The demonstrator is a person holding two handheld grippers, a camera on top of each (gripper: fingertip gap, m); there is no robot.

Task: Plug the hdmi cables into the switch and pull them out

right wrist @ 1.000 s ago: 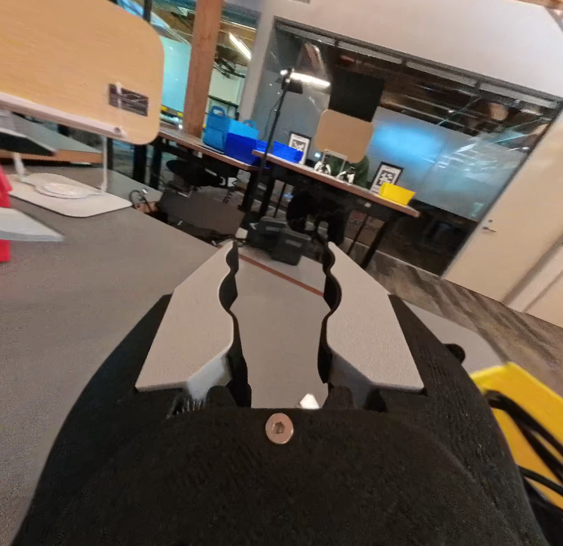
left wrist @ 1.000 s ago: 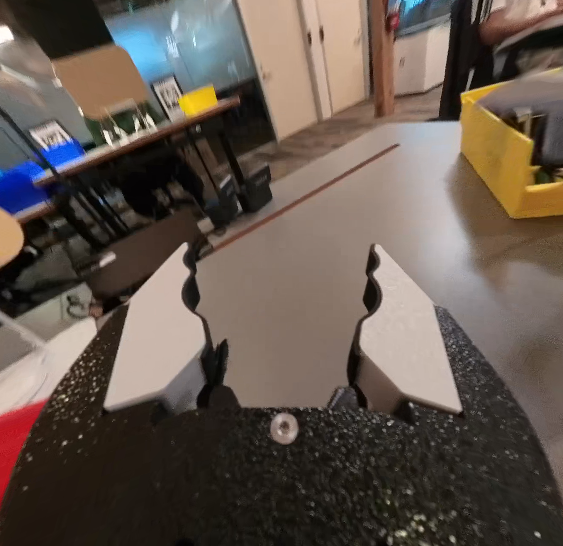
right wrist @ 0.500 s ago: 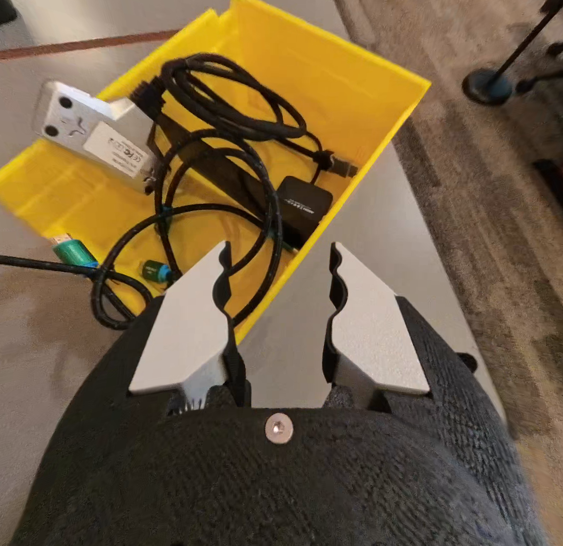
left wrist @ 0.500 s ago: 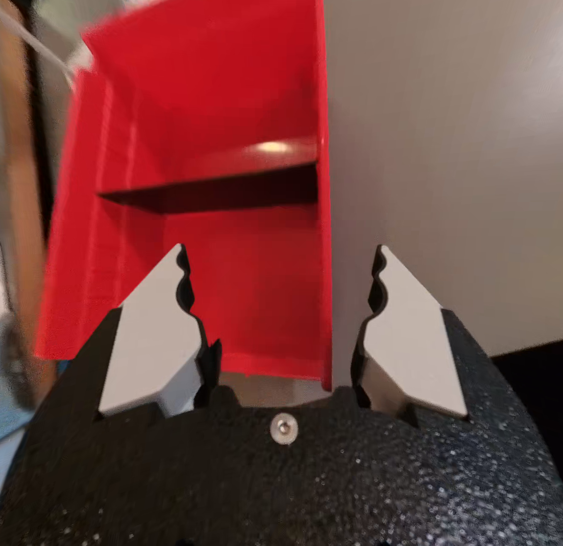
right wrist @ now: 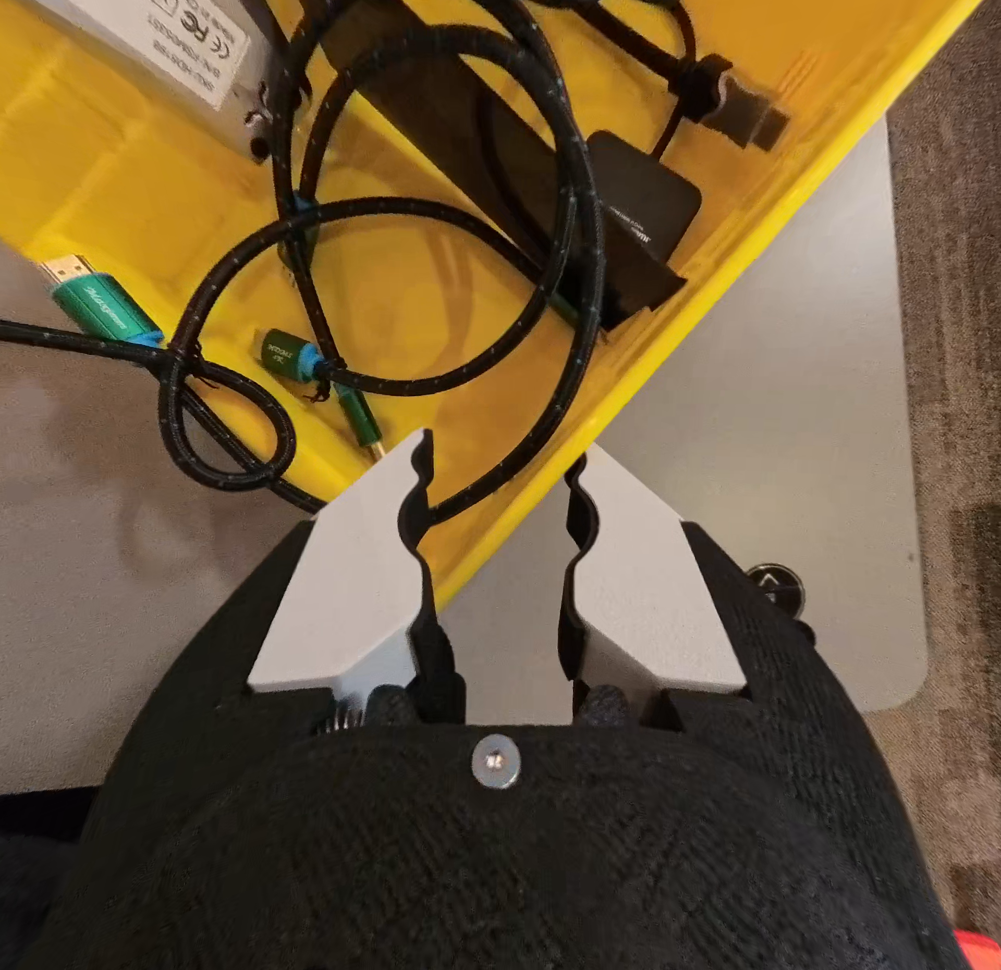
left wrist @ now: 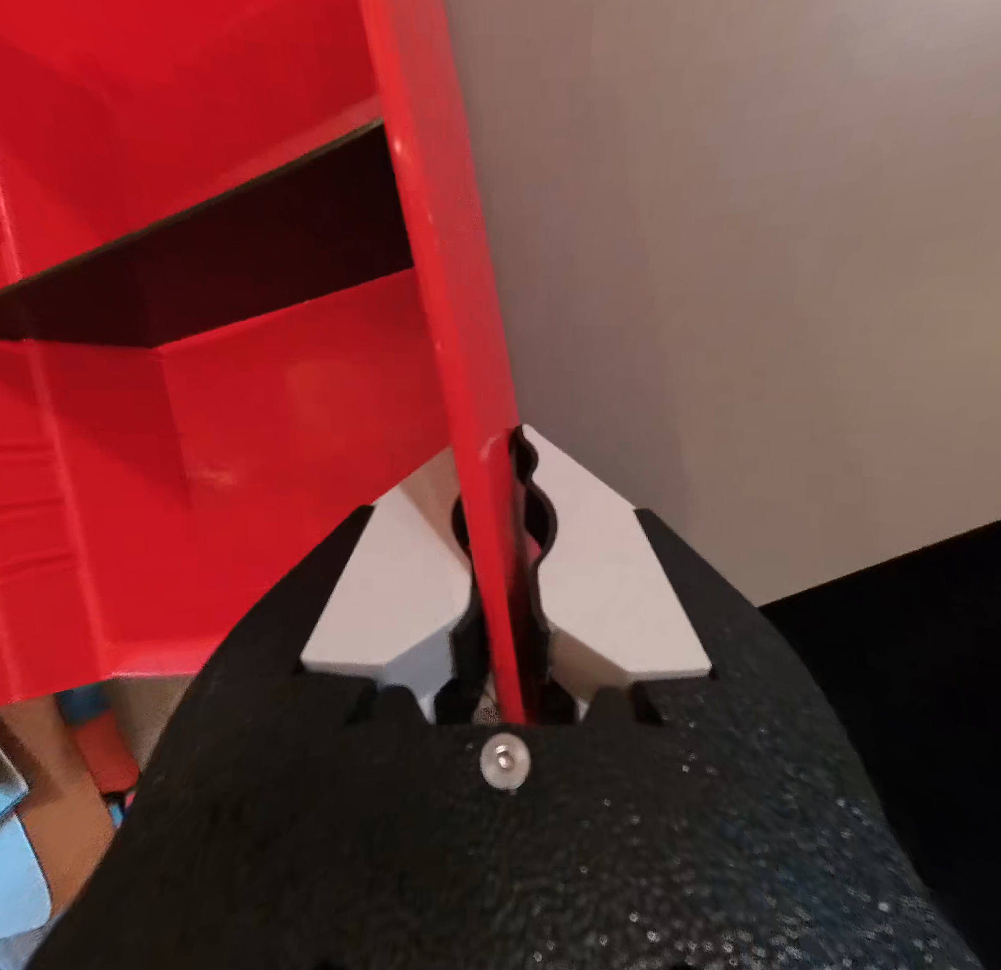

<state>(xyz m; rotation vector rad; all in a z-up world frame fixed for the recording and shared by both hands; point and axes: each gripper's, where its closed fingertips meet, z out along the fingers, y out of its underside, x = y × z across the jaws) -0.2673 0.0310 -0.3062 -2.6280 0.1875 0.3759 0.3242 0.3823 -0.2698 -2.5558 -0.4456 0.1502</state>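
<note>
My left gripper point(left wrist: 487, 448) is shut on the right side wall of a red bin point(left wrist: 227, 429), which fills the left of the left wrist view. My right gripper point(right wrist: 504, 446) is open, with one finger on each side of the near rim of a yellow bin point(right wrist: 720, 272). In that bin lie black braided HDMI cables point(right wrist: 569, 196), a silver switch with a white label point(right wrist: 162, 34) at the top left, and a small black box point(right wrist: 639, 207). One green plug point(right wrist: 92, 305) hangs over the bin's left edge. Another green plug point(right wrist: 287, 354) lies inside.
Both bins stand on a grey table point(right wrist: 758, 456). Its rounded corner and the carpet floor point(right wrist: 964, 294) are at the right in the right wrist view. The red bin has a dark divider point(left wrist: 216, 272) across it. A cable loop point(right wrist: 227, 456) spills onto the table at the left. My right tips are roughly 9 cm from the green plug point(right wrist: 287, 354).
My left gripper moved in and closed on the red bin's right wall. My right gripper dropped closer to the yellow bin, and its fingers now stand on either side of the rim.
</note>
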